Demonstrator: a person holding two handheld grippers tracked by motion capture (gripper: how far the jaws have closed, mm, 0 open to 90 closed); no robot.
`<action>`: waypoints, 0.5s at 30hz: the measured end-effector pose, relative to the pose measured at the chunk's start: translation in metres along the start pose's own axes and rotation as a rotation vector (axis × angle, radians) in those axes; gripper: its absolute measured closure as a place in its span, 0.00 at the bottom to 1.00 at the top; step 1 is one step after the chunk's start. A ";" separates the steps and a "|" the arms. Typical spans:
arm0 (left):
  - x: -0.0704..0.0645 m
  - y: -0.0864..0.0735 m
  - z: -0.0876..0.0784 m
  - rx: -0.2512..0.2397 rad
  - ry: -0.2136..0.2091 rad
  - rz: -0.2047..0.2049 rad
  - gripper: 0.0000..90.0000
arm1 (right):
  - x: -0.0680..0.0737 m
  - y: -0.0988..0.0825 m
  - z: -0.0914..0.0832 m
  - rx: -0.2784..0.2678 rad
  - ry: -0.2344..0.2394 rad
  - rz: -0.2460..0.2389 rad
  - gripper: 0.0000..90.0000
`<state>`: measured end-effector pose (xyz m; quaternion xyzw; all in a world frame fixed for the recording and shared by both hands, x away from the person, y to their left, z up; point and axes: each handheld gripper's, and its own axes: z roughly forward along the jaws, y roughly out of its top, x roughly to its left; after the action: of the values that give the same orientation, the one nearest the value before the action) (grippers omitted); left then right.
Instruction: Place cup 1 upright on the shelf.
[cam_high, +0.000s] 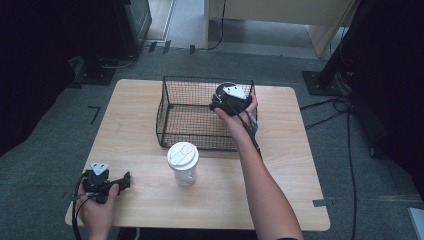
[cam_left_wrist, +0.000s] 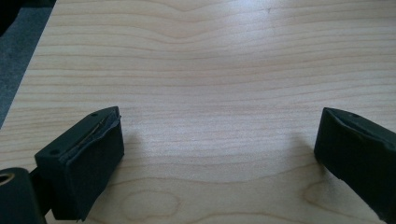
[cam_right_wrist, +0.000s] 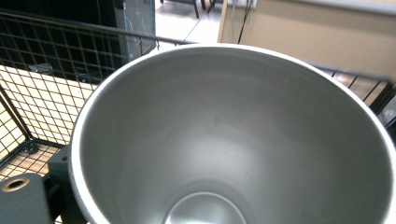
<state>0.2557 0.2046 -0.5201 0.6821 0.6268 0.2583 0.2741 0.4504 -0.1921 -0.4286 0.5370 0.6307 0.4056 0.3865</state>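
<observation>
Metal cup (cam_right_wrist: 233, 140) hides the right gripper's fingers — its base is cut off.

A smooth, matt-sheened metal cup (cam_right_wrist: 233, 140) sits amid the black wire-mesh basket (cam_right_wrist: 42, 84) on the pale grained wooden table (cam_left_wrist: 210, 70).

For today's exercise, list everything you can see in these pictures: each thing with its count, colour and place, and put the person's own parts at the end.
Table: one, light wood, on grey carpet.
Wire basket: one, black mesh, on the table's far half.
Metal cup: one, silver, open end toward the right gripper view's camera, inside the basket at its far right corner.
Lidded cup: one, clear with a white lid, upright on the table in front of the basket.
Left tongs: one pair, black, jaws wide apart over bare table at the near left corner.
Right tongs: one pair, black, closed on the metal cup.
Left hand: one, holding the left tongs.
Right hand: one, reaching into the basket.
</observation>
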 end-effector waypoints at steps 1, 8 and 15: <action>0.000 0.000 0.000 0.000 0.000 0.000 0.02 | 0.000 -0.003 0.004 0.013 -0.004 0.003 0.07; 0.000 0.000 0.000 0.000 -0.005 0.004 0.02 | 0.002 -0.011 0.013 0.038 0.008 -0.010 0.07; 0.000 0.000 0.000 0.000 -0.005 0.005 0.02 | -0.002 -0.013 0.016 0.069 0.036 0.034 0.07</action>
<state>0.2556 0.2042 -0.5200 0.6844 0.6243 0.2570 0.2751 0.4605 -0.1940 -0.4461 0.5533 0.6419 0.3998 0.3491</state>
